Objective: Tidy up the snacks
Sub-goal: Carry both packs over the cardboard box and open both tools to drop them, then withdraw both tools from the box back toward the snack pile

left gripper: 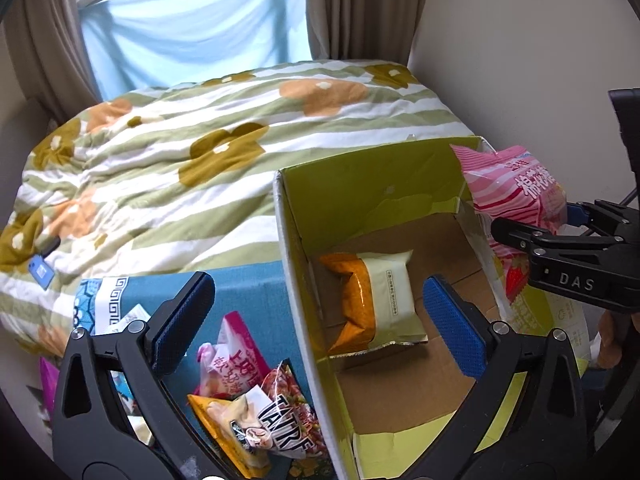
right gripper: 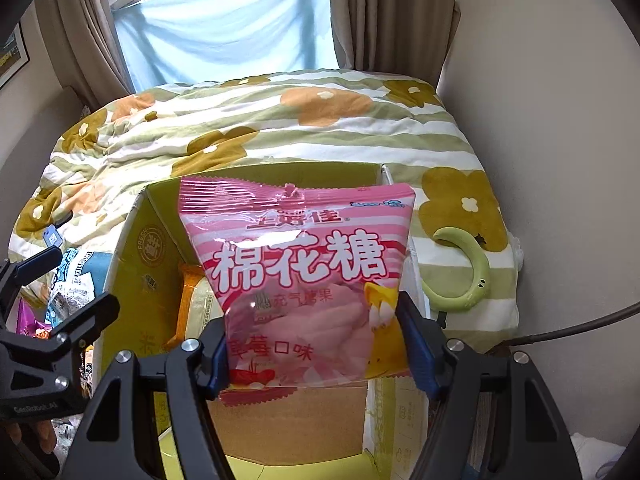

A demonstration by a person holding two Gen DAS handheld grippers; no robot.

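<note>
**Pink marshmallow bag held over the box; left tongs wide and empty**

Right gripper [right gripper: 322,354]: closed on the lower part of the pink marshmallow bag [right gripper: 298,268], blue pads pressing its two side edges. Bag upright, face toward the wrist camera, top seal tilted away. It hangs above the open yellow-green carton [right gripper: 132,264], over the box's right side; in the left wrist view the same bag [left gripper: 516,196] sits at the carton's right wall, partly outside the rim.

Left gripper [left gripper: 320,320]: spread wide, nothing between the fingers. It straddles the carton's left wall [left gripper: 296,280]: left finger outside, right finger inside.

Carton interior: brown cardboard floor, one orange-and-cream snack packet [left gripper: 372,304] lying flat toward the far left corner. No other contents visible.

Left of the carton: a teal box [left gripper: 248,284] carrying a loose heap of snacks, among them a pink-and-white packet [left gripper: 232,348] and a packet lettered "TARTE" [left gripper: 280,428].

Carton and teal box stand at the near edge of a floral striped quilt [left gripper: 224,152]. A green crescent-shaped object [right gripper: 468,276] lies on the quilt's right edge, just beside the carton.
</note>
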